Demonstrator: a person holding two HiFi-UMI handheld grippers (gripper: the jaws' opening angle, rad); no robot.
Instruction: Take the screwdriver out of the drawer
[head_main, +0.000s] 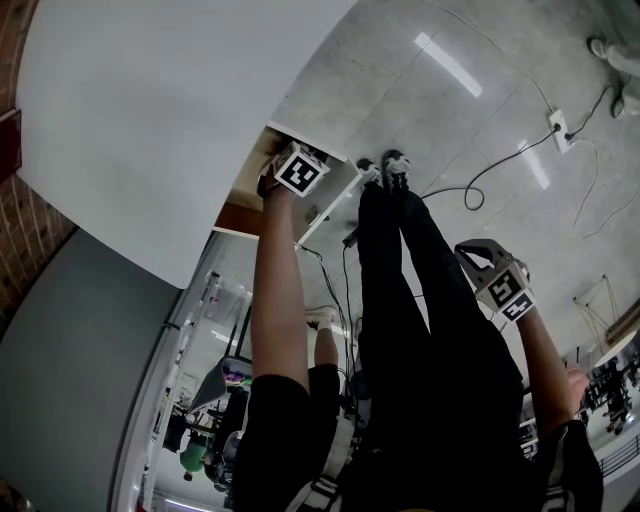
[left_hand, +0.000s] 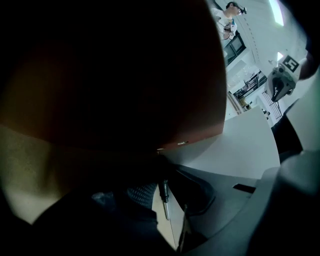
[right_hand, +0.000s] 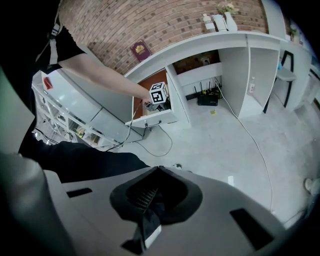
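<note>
Closest to the head camera are the person's dark legs (head_main: 430, 330) and the left arm (head_main: 278, 300), above a pale floor (head_main: 480, 110). That arm goes to the left gripper (left_hand: 166, 205), which is pushed into the open drawer (head_main: 335, 205) under the big white desk (head_main: 150, 110). It is very dark in there. The left gripper view shows the screwdriver (left_hand: 163, 196) lying in the drawer, right between the jaws. Its dark handle points away and its thin shiny rod points back toward the camera. The jaws are partly apart. The screwdriver sits just beside one bumpy pad (left_hand: 141, 192), and a strip of the light drawer bottom shows between it and the other jaw, so I think it is not squeezed yet. The right gripper (right_hand: 149, 212) hangs well apart from the drawer, over the floor, with its jaws pressed together and nothing in them. A few things could go wrong. If the jaws close on the thin smooth rod and not on the fat handle, the screwdriver may slip or tip and fall back in. It is round, so a small push from one jaw could roll it away. The drawer is dark and the desk is close above, so the gripper or the screwdriver could bump an edge on the way out and get knocked loose.
</note>
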